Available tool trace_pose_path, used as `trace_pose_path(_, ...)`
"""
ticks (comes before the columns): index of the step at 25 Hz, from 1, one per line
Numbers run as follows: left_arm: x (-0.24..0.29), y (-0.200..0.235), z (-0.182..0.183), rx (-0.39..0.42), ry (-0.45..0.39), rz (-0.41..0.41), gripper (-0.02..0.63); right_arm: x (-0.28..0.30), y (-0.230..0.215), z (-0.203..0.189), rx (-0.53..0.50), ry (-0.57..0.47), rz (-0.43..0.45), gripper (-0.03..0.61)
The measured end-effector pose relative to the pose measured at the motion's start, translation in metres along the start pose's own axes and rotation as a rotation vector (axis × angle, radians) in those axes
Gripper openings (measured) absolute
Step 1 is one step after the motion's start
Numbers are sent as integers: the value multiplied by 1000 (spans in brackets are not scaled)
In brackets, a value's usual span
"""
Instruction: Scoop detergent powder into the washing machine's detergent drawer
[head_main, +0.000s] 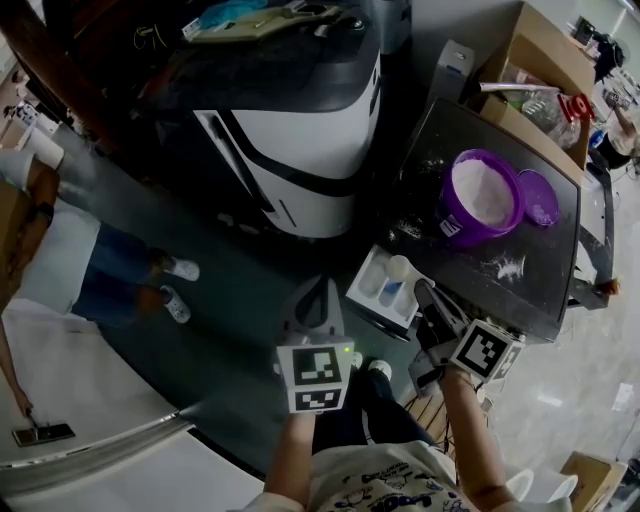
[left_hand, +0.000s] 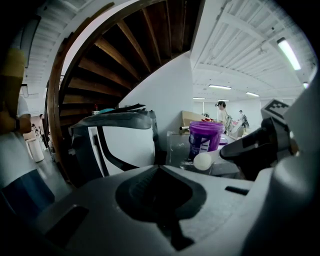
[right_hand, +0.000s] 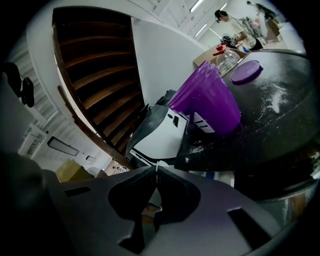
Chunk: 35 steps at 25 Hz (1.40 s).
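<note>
The white washing machine (head_main: 300, 150) stands at the top centre of the head view. Its detergent drawer (head_main: 360, 292) is pulled out beside a dark table (head_main: 540, 290). On that table sits an open purple tub (head_main: 480, 195) of white powder, also in the left gripper view (left_hand: 205, 137) and the right gripper view (right_hand: 210, 102). My right gripper (head_main: 425, 297) is shut on the handle of a white scoop (head_main: 400, 268), whose bowl hangs over the drawer. The scoop (left_hand: 202, 161) shows in the left gripper view too. My left gripper (head_main: 320, 288) is shut and holds nothing, left of the drawer.
A purple lid (head_main: 540, 197) lies right of the tub, and spilled powder (head_main: 508, 267) dusts the table. A cardboard box (head_main: 540, 70) with a clear bottle stands behind the table. A person in jeans (head_main: 120, 270) stands at the left on the floor.
</note>
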<state>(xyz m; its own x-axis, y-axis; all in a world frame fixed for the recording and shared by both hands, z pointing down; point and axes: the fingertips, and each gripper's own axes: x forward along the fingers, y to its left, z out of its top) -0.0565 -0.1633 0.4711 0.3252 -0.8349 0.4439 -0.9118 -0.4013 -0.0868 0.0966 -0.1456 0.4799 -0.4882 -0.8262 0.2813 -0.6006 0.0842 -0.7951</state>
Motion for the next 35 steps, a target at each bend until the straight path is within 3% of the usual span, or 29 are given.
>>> trace_pose_path(7, -3, 5, -7, -4, 9, 13, 2, 15, -10, -13, -225, 57, -56, 18)
trace_pose_path(21, -4, 20, -16, -21, 16, 26, 2, 44, -16, -45, -845, 199, -172, 18)
trace_pose_path(35, -6, 30, -28, -44, 40, 53, 2, 66, -34, -85, -1292, 363, -211, 18)
